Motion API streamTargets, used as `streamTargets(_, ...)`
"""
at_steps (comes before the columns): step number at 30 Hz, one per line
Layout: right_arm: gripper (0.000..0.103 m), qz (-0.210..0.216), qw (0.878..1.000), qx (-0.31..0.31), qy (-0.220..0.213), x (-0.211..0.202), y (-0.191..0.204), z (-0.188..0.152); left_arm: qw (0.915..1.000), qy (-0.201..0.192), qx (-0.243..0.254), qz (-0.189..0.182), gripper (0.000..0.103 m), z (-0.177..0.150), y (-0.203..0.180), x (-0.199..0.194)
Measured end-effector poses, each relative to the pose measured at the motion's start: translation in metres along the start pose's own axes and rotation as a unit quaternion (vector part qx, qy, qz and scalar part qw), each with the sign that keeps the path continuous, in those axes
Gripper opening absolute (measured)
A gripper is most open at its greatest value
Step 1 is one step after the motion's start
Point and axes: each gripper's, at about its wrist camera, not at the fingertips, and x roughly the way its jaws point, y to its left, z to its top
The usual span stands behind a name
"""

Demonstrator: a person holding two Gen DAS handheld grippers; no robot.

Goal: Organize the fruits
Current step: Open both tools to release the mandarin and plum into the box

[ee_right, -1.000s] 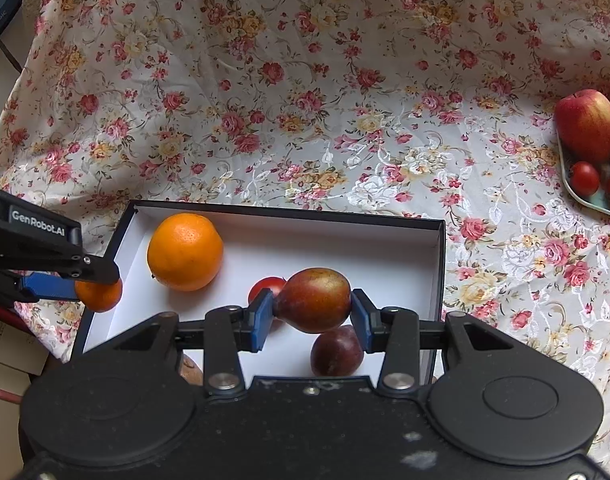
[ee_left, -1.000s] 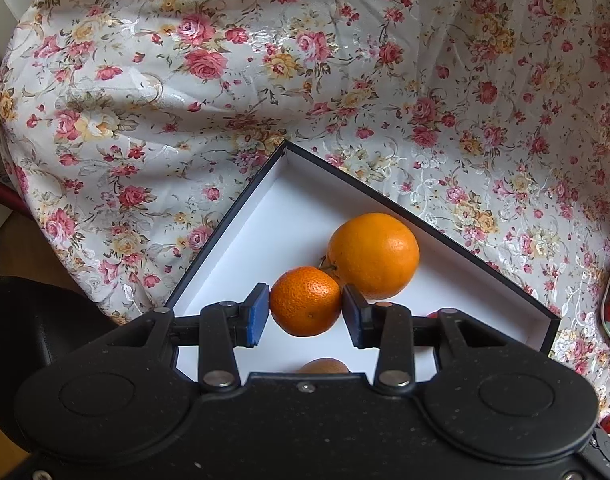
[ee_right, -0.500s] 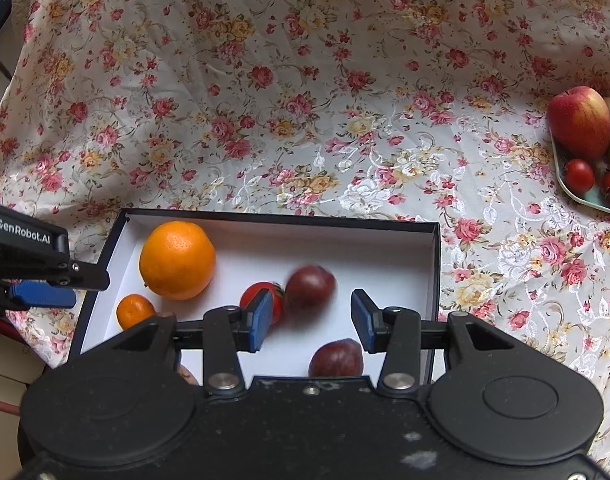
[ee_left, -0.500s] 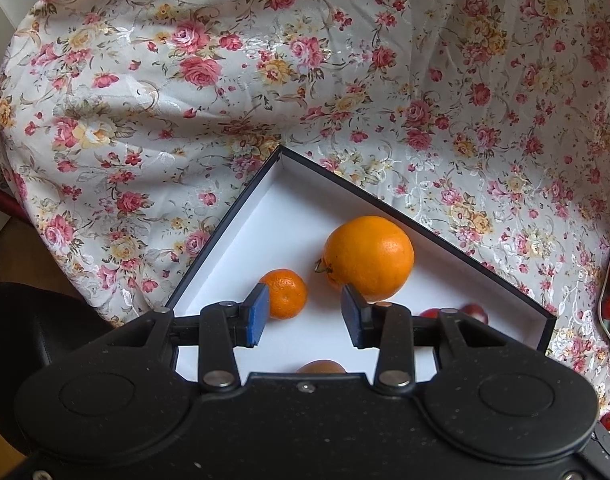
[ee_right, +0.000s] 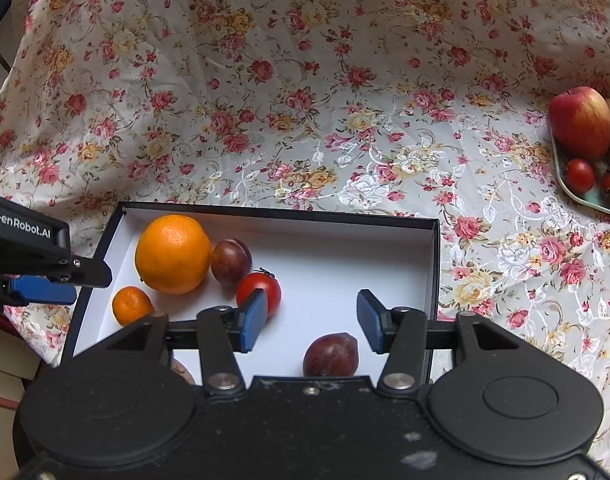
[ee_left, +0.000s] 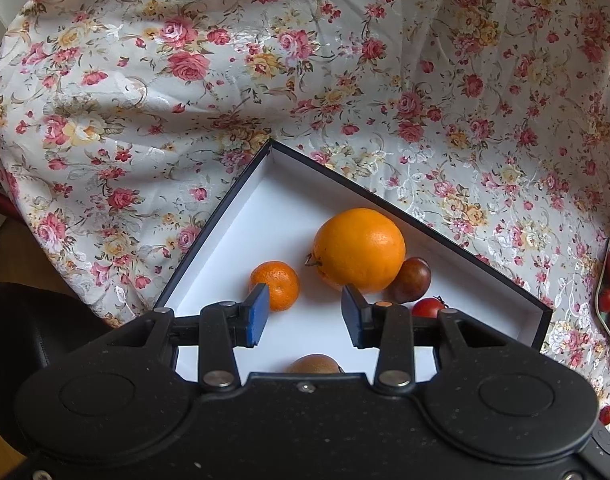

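A black box (ee_right: 435, 264) with a white inside holds a large orange (ee_right: 173, 254), a small mandarin (ee_right: 131, 306), a dark plum (ee_right: 231, 260) against the orange, a red tomato (ee_right: 263, 292) and a second plum (ee_right: 331, 355) near the front. My right gripper (ee_right: 309, 322) hangs open above the box with nothing between its fingers. My left gripper (ee_left: 304, 316) is open too, just above the mandarin (ee_left: 276, 285) and the orange (ee_left: 359, 249). A brownish fruit (ee_left: 315, 364) peeks out under the left gripper's body.
A floral cloth (ee_right: 305, 100) covers the table. At the far right a tray (ee_right: 585, 196) carries a red apple (ee_right: 581, 122), cherry tomatoes (ee_right: 579, 176) and kiwis. A loose cherry tomato (ee_left: 606, 415) lies on the cloth at the right.
Both grippers opened and let go: the mandarin dropped into the box by the orange, and the plum fell from the right gripper and rolled against the orange.
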Motion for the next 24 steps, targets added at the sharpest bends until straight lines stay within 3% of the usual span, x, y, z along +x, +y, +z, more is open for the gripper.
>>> streamTargets(3, 0.060, 0.001, 1.000, -0.001, 0.005, 0.0014, -0.0001, 0.0003, 1.0000, 0.000, -0.001, 0.000, 0.048, -0.0001, -0.0004, -0.0001)
streamTargets(8, 0.078, 0.003, 1.000, -0.015, 0.014, 0.0033, 0.0027, -0.0013, 1.0000, 0.001, -0.003, -0.001, 0.048, 0.0005, 0.0003, -0.0003)
streamTargets(13, 0.085, 0.006, 1.000, -0.020, 0.018, 0.0043, 0.0047, -0.0028, 1.0000, 0.001, -0.003, -0.003, 0.048, 0.0006, 0.0004, -0.0007)
streamTargets(24, 0.088, 0.006, 0.999, -0.017, 0.031, 0.0069, 0.0029, -0.0026, 1.0000, 0.002, 0.001, -0.005, 0.048, 0.0007, -0.0013, -0.0007)
